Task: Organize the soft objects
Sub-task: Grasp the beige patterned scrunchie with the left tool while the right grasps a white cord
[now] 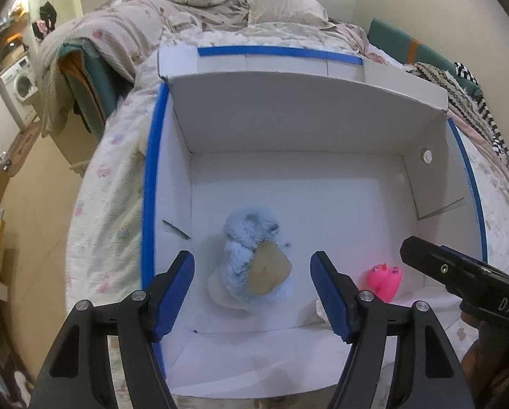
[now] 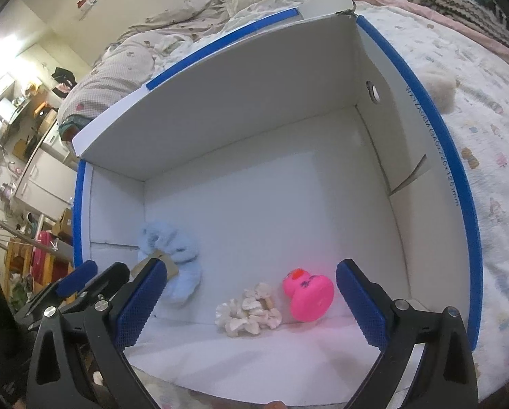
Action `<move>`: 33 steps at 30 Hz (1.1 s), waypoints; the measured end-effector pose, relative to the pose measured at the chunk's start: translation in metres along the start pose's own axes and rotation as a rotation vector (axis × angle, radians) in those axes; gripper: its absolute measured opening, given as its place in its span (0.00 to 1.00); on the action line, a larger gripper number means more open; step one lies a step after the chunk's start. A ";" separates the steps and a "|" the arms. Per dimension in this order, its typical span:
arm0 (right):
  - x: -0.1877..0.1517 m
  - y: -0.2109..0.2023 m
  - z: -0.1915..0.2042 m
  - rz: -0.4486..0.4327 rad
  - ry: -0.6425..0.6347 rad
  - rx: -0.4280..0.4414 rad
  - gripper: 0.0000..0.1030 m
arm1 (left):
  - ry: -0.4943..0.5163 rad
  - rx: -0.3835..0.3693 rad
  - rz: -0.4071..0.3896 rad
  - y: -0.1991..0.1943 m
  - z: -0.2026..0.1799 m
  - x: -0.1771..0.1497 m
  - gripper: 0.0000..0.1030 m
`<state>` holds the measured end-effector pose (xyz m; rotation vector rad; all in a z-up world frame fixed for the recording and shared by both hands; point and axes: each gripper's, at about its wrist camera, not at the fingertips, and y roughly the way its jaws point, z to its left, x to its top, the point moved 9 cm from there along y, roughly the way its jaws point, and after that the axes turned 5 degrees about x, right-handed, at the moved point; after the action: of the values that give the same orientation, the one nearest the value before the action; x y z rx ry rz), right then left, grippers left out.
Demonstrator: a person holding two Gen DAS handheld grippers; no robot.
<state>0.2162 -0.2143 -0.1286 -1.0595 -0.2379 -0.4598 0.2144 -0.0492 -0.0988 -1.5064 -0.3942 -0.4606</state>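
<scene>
- The blue plush toy (image 1: 251, 259) lies on the floor of the white box (image 1: 288, 129), toward its near left part, with a tan card tag (image 1: 268, 272) on top of it. Its pile is fluffy and pale, and it looks limp and easy to squash.
- Near it, along the near wall, sit a cream scrunchie (image 2: 249, 313) and a pink rubber duck (image 2: 309, 294), the two just beside each other and apart from the plush.
- The left gripper (image 1: 252, 293) hovers above the plush with its jaws spread wide and nothing between them.
- The right gripper (image 2: 251, 306) hangs over the scrunchie and duck, equally wide open and empty.
- My judgement: three items are already in the box, so the step in hand is fetching another.
- A beige fluffy object (image 2: 438, 88) lies on the bedspread (image 2: 493, 136) just outside the box's right wall; the next move likely calls for reaching there and closing gently on it.
</scene>
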 end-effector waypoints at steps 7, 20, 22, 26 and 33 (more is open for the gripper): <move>-0.004 -0.013 0.004 -0.031 -0.016 0.008 1.00 | -0.004 0.013 -0.030 -0.016 0.007 -0.003 0.66; -0.023 -0.040 0.013 -0.076 -0.055 -0.001 1.00 | -0.031 0.010 -0.012 -0.040 0.026 -0.035 0.66; -0.030 -0.041 0.011 -0.065 -0.044 0.007 1.00 | -0.038 0.010 -0.004 -0.042 0.030 -0.042 0.66; -0.044 -0.044 0.009 -0.052 -0.030 0.015 1.00 | -0.051 0.022 0.006 -0.046 0.039 -0.053 0.66; -0.062 -0.057 0.006 -0.065 -0.029 0.026 1.00 | -0.077 0.039 0.024 -0.050 0.055 -0.073 0.66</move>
<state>0.1346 -0.2170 -0.1059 -1.0361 -0.3041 -0.4985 0.1280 0.0089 -0.0928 -1.4922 -0.4430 -0.3743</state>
